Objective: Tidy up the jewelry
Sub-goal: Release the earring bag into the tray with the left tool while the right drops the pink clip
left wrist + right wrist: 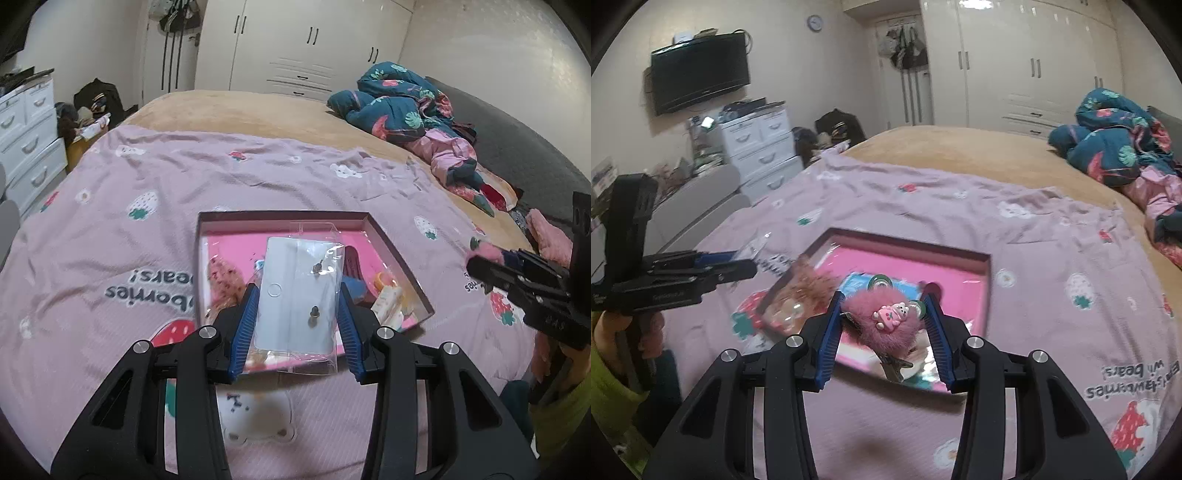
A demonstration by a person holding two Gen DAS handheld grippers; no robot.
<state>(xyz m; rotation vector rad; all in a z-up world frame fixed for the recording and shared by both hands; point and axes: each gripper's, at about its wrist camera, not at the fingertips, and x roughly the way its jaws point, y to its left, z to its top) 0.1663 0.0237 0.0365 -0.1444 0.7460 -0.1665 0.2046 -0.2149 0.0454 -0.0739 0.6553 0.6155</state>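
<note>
My left gripper (298, 291) is shut on a clear plastic bag (284, 325) that holds a white card with two small earring studs (314, 314). It hangs above an open box (280, 216) with a pink inside, which lies on the lilac strawberry quilt. My right gripper (882, 299) is shut on a fluffy pink hair clip (886, 325) with a small bear charm, over the box (905, 240). In the left wrist view the right gripper (480, 266) reaches in from the right. In the right wrist view the left gripper (746, 264) comes in from the left.
The box also holds a brown fuzzy piece (225, 280), small orange items (388, 291) and a blue card with green rings (875, 282). A bundled blue quilt (399, 99) lies at the bed's far right. A white dresser (761, 147) stands beyond the left edge.
</note>
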